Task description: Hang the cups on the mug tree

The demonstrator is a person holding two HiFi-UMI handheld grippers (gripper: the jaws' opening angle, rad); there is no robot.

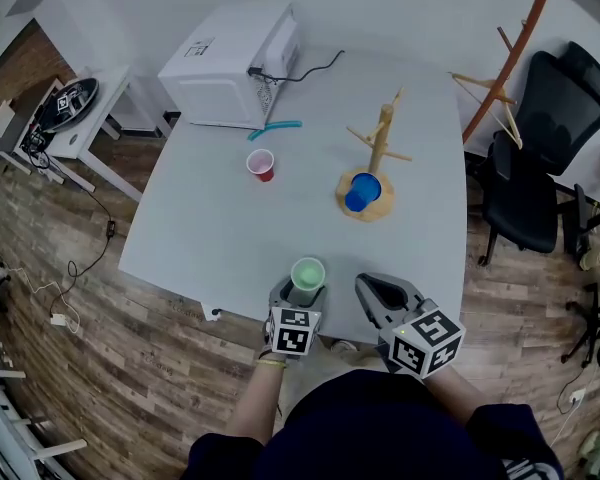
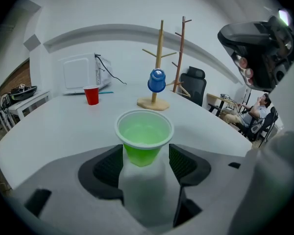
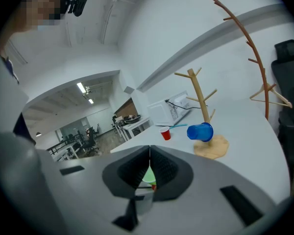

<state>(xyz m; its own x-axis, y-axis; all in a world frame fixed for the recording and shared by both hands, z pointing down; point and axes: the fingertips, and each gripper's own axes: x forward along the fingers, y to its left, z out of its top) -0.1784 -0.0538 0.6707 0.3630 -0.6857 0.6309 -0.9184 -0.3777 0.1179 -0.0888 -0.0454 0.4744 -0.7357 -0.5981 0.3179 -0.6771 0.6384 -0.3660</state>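
A green cup (image 1: 307,273) stands upright at the near edge of the grey table (image 1: 210,228). My left gripper (image 1: 302,290) is open, one pad on each side of the cup's lower body, and a small gap shows at the right pad. In the left gripper view the green cup (image 2: 144,136) fills the space between the jaws. My right gripper (image 1: 365,282) is shut and empty, just right of the cup. The wooden mug tree (image 1: 382,143) stands farther back on the right, with a blue cup (image 1: 361,191) hung on a low peg. A red cup (image 1: 261,164) stands upright to the tree's left.
A white microwave (image 1: 235,63) sits at the table's far left with a teal tool (image 1: 275,128) in front of it. Beyond the table's right edge are a black office chair (image 1: 540,148) and a wooden coat stand (image 1: 510,58).
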